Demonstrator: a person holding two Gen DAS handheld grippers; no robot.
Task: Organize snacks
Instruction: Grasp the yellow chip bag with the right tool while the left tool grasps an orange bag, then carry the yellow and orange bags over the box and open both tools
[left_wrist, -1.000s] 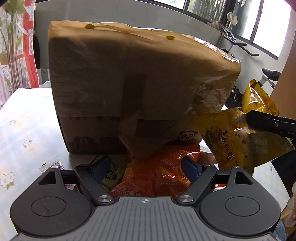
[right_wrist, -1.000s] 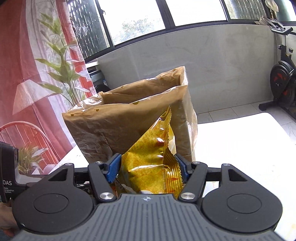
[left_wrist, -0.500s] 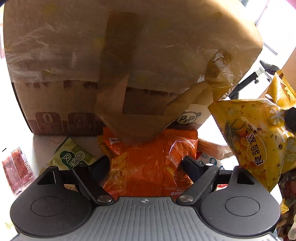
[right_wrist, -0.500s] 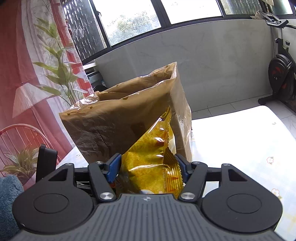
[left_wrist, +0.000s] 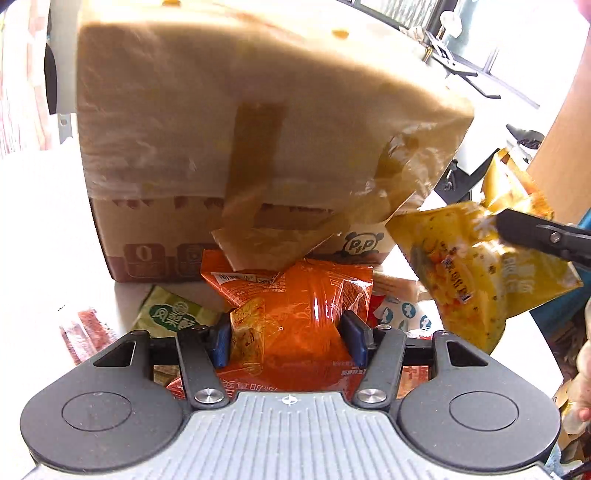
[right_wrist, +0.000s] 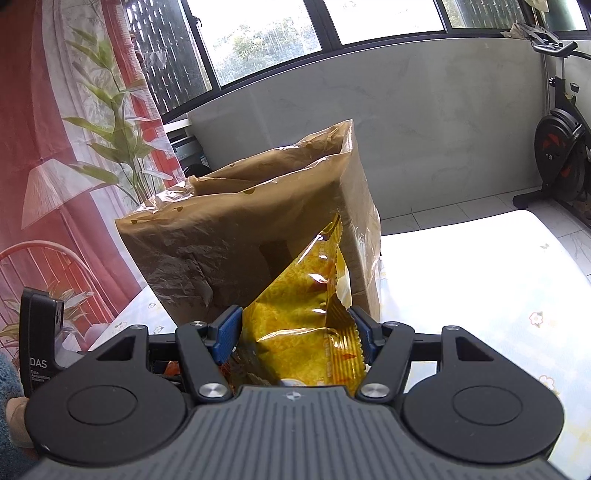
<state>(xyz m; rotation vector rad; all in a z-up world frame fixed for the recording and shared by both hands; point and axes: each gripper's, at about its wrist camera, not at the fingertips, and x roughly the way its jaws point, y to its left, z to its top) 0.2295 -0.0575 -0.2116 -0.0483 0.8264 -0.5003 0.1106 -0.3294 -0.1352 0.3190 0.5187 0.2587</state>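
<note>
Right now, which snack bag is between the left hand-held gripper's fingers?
The orange bag, in front of the cardboard box. The yellow bag is off to the right, clamped in the right hand-held gripper.

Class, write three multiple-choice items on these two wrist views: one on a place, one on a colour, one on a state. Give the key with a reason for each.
1. Where does the orange snack packet lie?
A. in front of the cardboard box, at its foot
B. on top of the box
C. on the floor

2. What colour is the packet in the right tongs?
A. green
B. yellow
C. blue

3. How do the left tongs stand?
A. wide open over bare table
B. closed on the orange packet
C. closed on the green packet

Key: 1 A, the packet lies at the box's base. 2 B, the yellow packet fills the gap. 3 B, both blue pads press its sides, having just closed in.
</note>
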